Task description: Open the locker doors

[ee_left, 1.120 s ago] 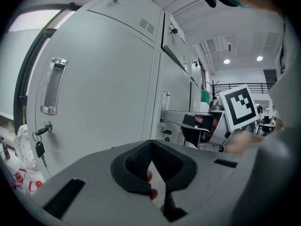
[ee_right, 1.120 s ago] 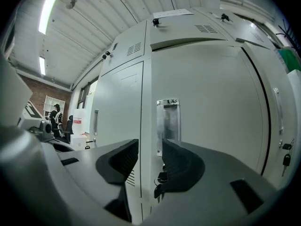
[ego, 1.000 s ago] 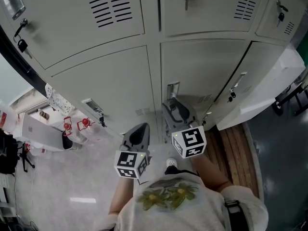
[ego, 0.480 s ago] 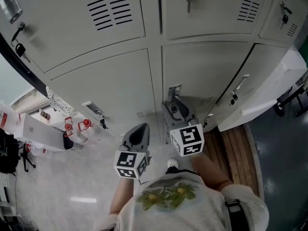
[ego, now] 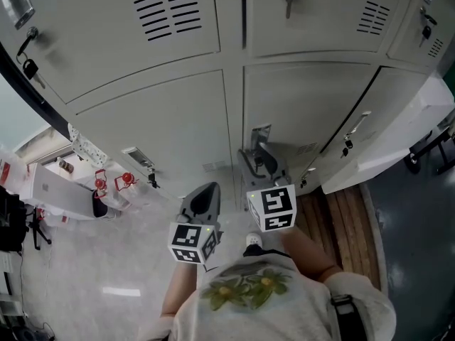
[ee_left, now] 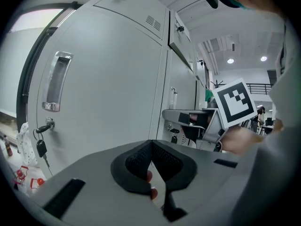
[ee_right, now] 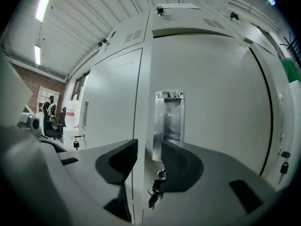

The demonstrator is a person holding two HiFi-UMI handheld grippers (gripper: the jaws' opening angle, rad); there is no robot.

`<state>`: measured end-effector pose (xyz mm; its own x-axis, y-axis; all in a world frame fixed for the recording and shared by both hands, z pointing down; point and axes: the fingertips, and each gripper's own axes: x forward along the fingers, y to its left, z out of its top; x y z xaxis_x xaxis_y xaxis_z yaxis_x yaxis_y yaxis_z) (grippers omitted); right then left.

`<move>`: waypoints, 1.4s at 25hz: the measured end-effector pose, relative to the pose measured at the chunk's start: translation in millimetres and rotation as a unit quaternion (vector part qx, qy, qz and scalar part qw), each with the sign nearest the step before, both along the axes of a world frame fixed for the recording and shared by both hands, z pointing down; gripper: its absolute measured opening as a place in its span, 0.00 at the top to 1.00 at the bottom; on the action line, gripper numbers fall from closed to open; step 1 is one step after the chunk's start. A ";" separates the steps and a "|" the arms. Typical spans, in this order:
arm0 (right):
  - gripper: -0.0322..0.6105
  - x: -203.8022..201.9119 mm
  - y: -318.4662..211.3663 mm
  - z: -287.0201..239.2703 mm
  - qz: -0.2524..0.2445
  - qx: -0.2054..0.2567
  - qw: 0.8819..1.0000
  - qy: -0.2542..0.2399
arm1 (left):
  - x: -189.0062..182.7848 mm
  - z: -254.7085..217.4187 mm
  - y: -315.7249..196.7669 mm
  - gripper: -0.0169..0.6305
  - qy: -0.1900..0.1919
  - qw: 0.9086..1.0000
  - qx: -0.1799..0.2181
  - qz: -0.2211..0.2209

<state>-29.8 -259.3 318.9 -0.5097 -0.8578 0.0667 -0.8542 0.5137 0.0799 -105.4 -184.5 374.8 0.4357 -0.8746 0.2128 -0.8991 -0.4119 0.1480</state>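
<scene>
grey locker bank (ego: 163,119) ahead. right gripper (ee_right: 149,149) jaws apart at door handle (ee_right: 169,117); left gripper (ee_left: 151,147) jaws together, empty. reach step, likely; next: clamp handle, pull outward.

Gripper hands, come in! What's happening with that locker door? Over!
Right gripper open, jaws apart before the handle, not gripping. Left gripper shut, empty. Locker door closed. Nothing blocks the handle. Over.
</scene>
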 end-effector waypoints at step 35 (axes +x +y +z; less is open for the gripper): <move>0.76 16.1 24.9 -0.3 0.032 -0.008 0.999 -0.008 | 15.2 7.7 23.6 0.93 0.009 1.000 -0.011 0.028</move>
